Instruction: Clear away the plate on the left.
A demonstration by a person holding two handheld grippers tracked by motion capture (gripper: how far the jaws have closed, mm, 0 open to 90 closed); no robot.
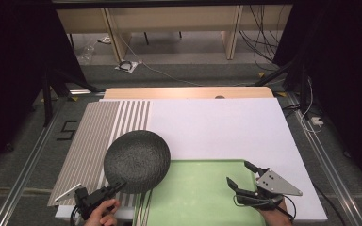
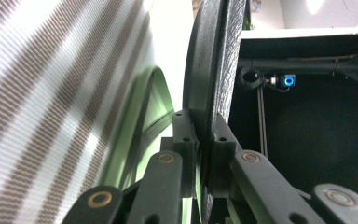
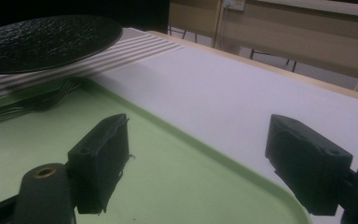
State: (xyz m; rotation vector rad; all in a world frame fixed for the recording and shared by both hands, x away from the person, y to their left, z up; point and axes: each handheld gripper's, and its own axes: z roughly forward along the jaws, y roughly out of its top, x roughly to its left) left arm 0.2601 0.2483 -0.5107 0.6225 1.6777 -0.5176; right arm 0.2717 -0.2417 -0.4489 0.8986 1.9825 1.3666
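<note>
A round black textured plate (image 1: 137, 161) is held above the table at front left, over the striped mat (image 1: 99, 132) and the left edge of the green tray (image 1: 198, 197). My left gripper (image 1: 115, 187) is shut on its near rim; in the left gripper view both pads (image 2: 185, 135) clamp the plate (image 2: 212, 70) edge-on. My right gripper (image 1: 239, 175) hovers open over the tray's right part, with nothing between its fingers (image 3: 98, 158). The right gripper view shows the plate (image 3: 42, 42) off to its left.
A white board (image 1: 217, 127) covers the table, with a wooden edge (image 1: 188, 92) behind it. Dark cutlery (image 3: 32, 100) lies at the tray's left edge beneath the plate. Floor, cables and table legs are beyond the far edge.
</note>
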